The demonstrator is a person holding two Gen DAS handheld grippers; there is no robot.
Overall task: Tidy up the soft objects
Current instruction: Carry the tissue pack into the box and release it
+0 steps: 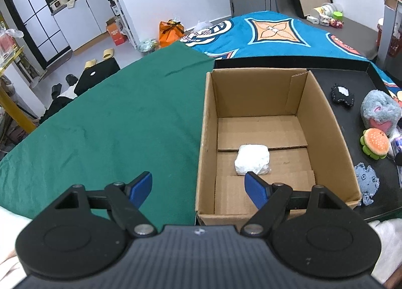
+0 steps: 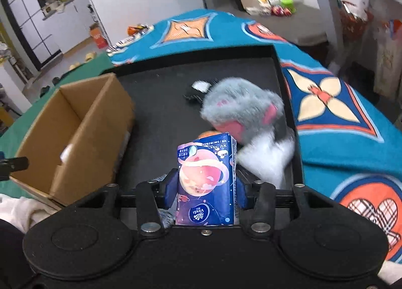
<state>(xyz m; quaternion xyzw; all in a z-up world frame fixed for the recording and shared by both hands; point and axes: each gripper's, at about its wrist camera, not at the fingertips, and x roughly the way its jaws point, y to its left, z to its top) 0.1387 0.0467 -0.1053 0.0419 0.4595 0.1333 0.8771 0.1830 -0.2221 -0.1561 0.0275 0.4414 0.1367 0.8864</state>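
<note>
Soft things are lying mostly on the black tray (image 1: pixel 351 103), to the right of the cardboard box (image 1: pixel 324 123). Starting at the left, the green cloth (image 1: pixel 113 118) is covering the table. My left gripper (image 1: pixel 198 183) is hanging with its jaws spread wide and nothing between them, above the box's near left corner. Inside the box a white wad (image 1: pixel 253 159) is sitting on the floor. Right of the box, a blue knitted piece (image 1: pixel 367 181), a burger toy (image 1: pixel 374 143), a grey plush (image 1: pixel 379 110) and a small black toy (image 1: pixel 343 95) are resting on the tray. My right gripper (image 2: pixel 206 189) is clamping a blue tissue pack (image 2: pixel 207 181) upright between its pads, over the tray's near part.
</note>
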